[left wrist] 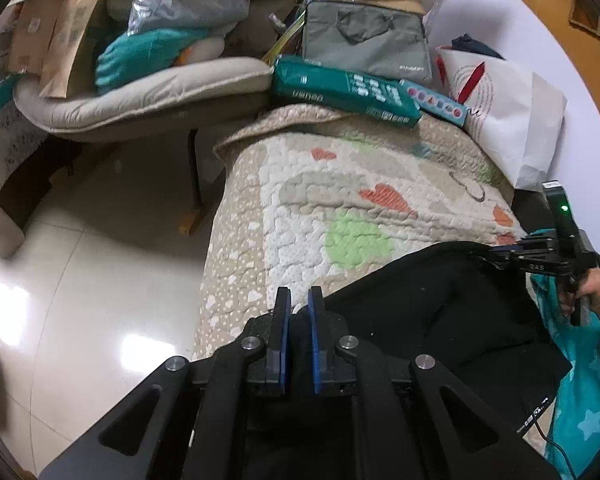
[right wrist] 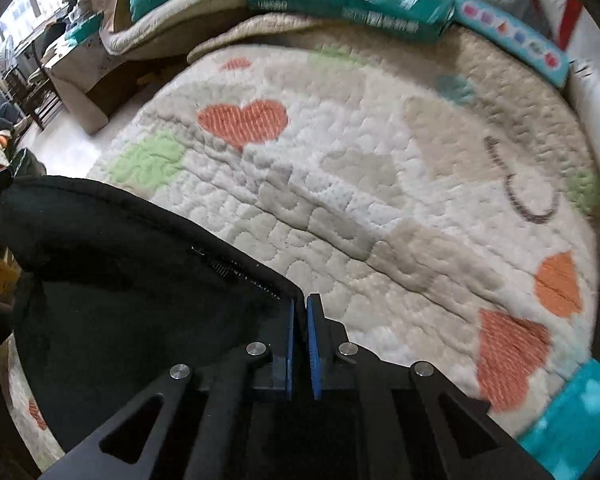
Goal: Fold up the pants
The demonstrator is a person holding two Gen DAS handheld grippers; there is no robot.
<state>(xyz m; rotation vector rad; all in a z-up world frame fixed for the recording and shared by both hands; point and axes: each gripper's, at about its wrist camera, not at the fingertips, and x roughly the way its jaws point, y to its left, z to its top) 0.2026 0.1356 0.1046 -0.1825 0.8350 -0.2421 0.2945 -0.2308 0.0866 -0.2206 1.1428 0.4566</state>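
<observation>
Black pants (left wrist: 440,320) lie on a quilted bed cover with hearts (left wrist: 340,184). My left gripper (left wrist: 299,300) is shut on the pants' near left edge, black cloth pinched between its blue pads. The right gripper (left wrist: 500,258) shows in the left wrist view at the pants' far right corner, held by a hand. In the right wrist view my right gripper (right wrist: 300,308) is shut on a corner of the pants (right wrist: 140,280), which spread to the left over the quilt (right wrist: 380,160).
A teal package (left wrist: 344,92), a grey bag (left wrist: 364,40) and a white paper bag (left wrist: 512,120) sit at the quilt's far end. A cluttered beige chair (left wrist: 140,92) stands left over a glossy tile floor (left wrist: 100,260). A teal star blanket (left wrist: 580,400) lies at right.
</observation>
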